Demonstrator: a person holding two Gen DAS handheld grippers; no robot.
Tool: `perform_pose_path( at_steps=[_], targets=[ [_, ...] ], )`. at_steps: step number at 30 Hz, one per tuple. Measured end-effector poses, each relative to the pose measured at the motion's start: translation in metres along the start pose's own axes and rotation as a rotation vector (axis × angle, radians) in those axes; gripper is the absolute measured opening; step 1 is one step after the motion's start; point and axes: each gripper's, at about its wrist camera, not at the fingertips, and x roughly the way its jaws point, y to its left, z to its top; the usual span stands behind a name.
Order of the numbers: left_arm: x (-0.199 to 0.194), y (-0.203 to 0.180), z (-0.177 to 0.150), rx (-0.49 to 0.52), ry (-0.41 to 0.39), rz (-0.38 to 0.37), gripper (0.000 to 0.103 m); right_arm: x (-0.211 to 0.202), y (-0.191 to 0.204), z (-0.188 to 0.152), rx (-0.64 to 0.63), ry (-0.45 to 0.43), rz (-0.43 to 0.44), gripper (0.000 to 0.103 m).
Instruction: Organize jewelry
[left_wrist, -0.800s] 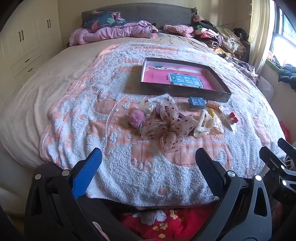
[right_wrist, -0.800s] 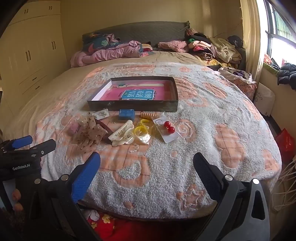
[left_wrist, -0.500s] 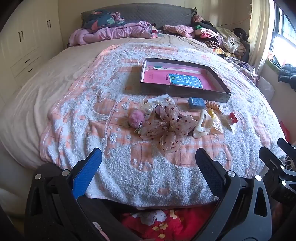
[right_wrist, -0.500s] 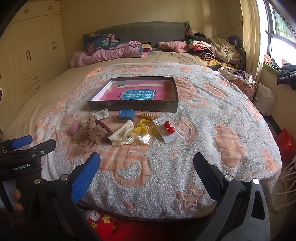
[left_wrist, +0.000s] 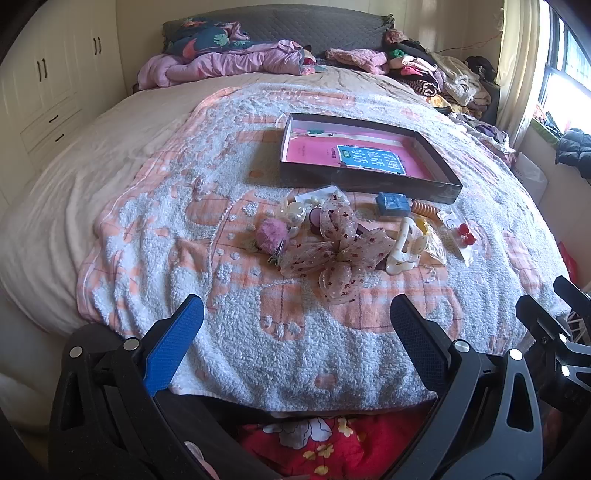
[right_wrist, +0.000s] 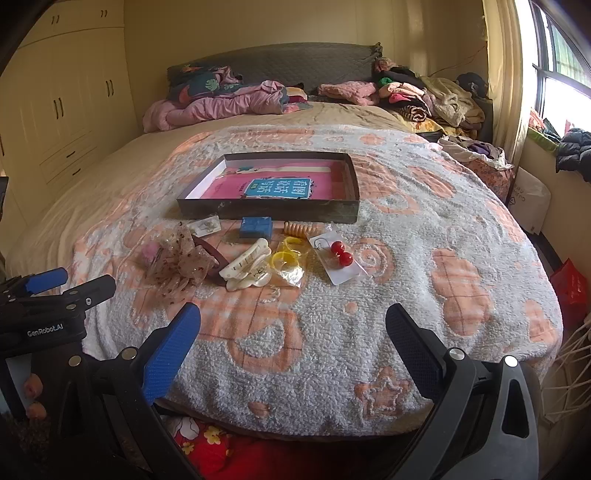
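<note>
Where the fleece blanket (right_wrist: 406, 258) covers the near end of the bed (right_wrist: 92, 177), the stock lies as follows, left to right in the right wrist view.

1. Pink pom-pom (left_wrist: 271, 230), at the left end of the cluster, touching the bow.
2. Sheer dotted bow (right_wrist: 181, 260), lying flat; a dark red piece shows from under its right edge.
3. Small clear packet (right_wrist: 207, 226), behind the bow, near the tray's front wall.
4. Blue box (right_wrist: 256, 226), just in front of the tray.
5. Cream hair clip (right_wrist: 245, 267), just right of the bow, on its side.
6. Orange spiral tie (right_wrist: 297, 229), right of the blue box.
7. Yellow rings in a clear bag (right_wrist: 286, 262), touching the cream hair clip.
8. White card with red beads (right_wrist: 338, 260), at the right end of the row.

Dark shallow tray (right_wrist: 269, 212): behind the whole row, holding a pink book with a blue label (right_wrist: 280, 188). None of the small items lies in it.

Left claw (left_wrist: 295, 332): released, jaws spread wide with nothing between them, hanging over the near blanket edge, well short of the cluster.

Right claw (right_wrist: 291, 339): released likewise, jaws wide and empty, tilted down at the blanket in front of the row.

Pile of clothes (right_wrist: 424, 96): at the headboard, far right.
</note>
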Motion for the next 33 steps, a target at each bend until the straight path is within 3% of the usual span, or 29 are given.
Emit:
perform_pose_path(
  at_steps=[33],
  targets=[
    [0.0000,0.0001,0.0000,0.000,-0.001,0.000,0.093,-0.0006,0.0016,-0.0010,0.006,-0.001,0.003,0.097]
  ],
)
